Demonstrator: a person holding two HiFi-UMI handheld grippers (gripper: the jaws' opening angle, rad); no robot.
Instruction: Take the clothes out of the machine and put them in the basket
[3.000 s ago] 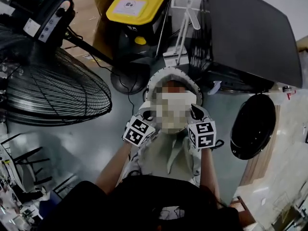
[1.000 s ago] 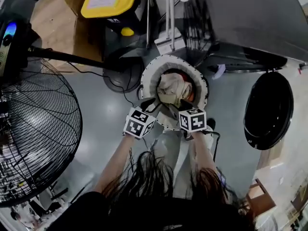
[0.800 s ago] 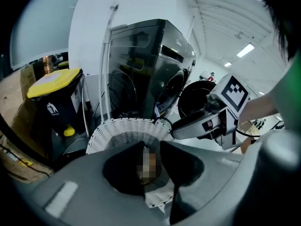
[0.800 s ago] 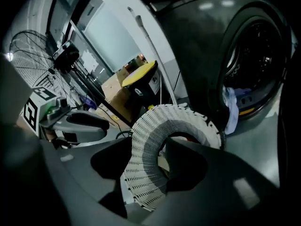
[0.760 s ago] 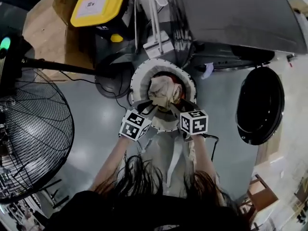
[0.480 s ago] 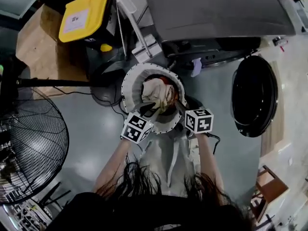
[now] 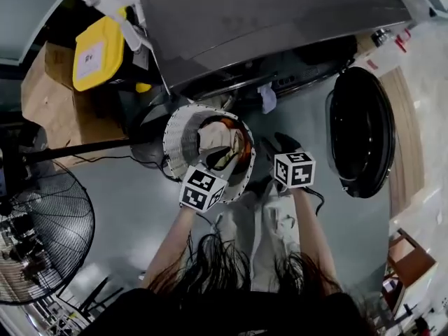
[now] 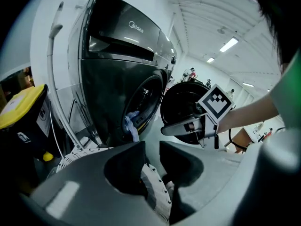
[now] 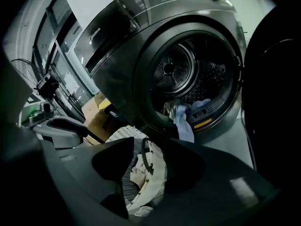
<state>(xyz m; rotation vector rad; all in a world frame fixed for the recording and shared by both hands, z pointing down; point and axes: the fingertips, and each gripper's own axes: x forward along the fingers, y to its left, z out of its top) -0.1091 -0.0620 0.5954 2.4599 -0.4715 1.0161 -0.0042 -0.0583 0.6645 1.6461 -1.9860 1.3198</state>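
Observation:
The round white basket [image 7: 179,137] stands on the floor in front of the dark grey machine [image 7: 266,12] and holds a cream garment [image 7: 215,137]. My left gripper [image 7: 225,162] hangs over the basket's near rim, jaws apart and empty. My right gripper [image 7: 278,144] is to the right of the basket and aimed at the machine's opening. Its jaws have just been closing, with nothing between them. A blue and white cloth [image 9: 184,119] hangs over the lip of the drum [image 9: 188,74]. Through the right gripper's [image 9: 149,147] gap I see the basket's clothes [image 9: 146,173].
The machine's round door [image 7: 360,131] stands swung open at the right. A yellow-lidded box [image 7: 98,51] and a cardboard box [image 7: 42,93] sit at the left, and a large floor fan [image 7: 42,236] further left. In the left gripper view the right gripper [image 8: 188,126] shows ahead.
The view has swung toward the machine. The right gripper has left the basket and moved to the right, toward the opening. The cream garment now lies loose in the basket, and the left gripper has drawn back to its rim.

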